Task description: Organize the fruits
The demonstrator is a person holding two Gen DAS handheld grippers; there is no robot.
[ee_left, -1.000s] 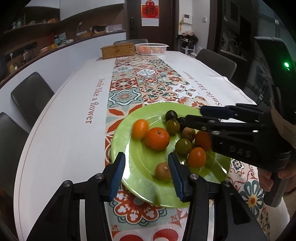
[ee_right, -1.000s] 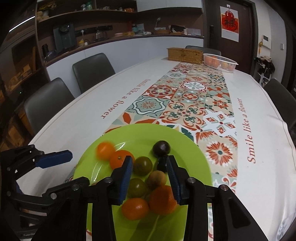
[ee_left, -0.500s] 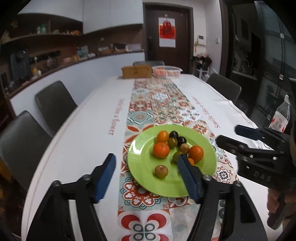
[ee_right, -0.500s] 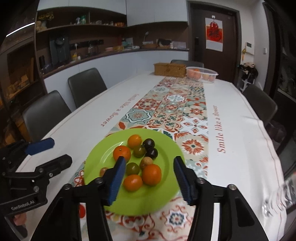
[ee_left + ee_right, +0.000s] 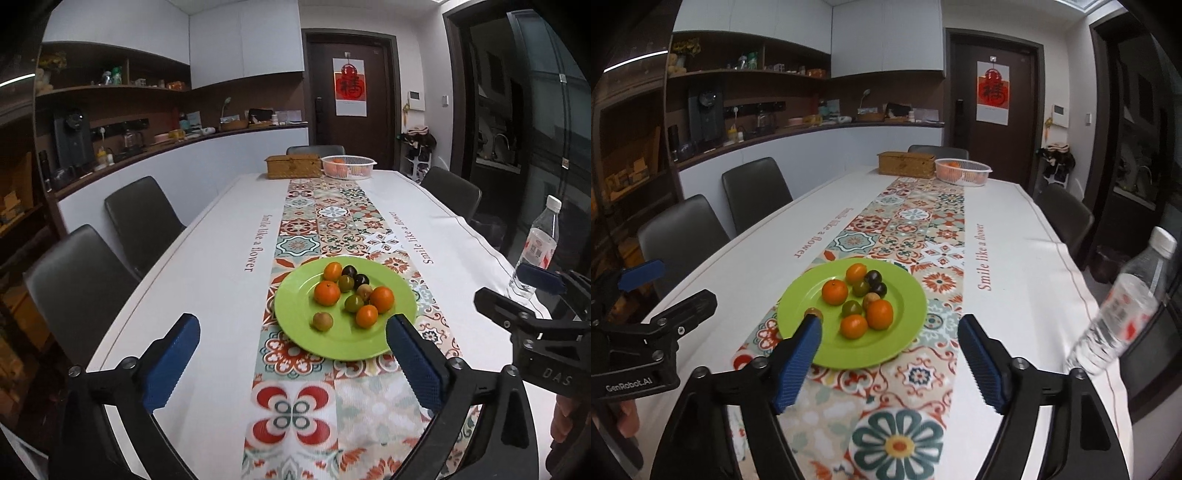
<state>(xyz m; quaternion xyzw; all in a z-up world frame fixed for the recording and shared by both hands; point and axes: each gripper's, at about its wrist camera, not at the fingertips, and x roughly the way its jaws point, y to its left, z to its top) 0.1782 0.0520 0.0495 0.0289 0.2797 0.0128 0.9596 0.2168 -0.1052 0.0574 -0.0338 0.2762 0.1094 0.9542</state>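
With both the left gripper (image 5: pixel 291 360) and right gripper (image 5: pixel 888 360) just short of the green plate (image 5: pixel 295 314) on the desk (image 5: pixel 207 266), jaws newly spread and empty, the fruits (image 5: pixel 349 293) lay gathered on it, sorting seemingly finished unless one needed regrasping.

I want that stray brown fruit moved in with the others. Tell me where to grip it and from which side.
Grip the small brown fruit across its round middle, coming down from above on the near side of the green plate. It sits apart from the cluster, so both fingers probably have room. The left gripper stands open and empty, nearest it.
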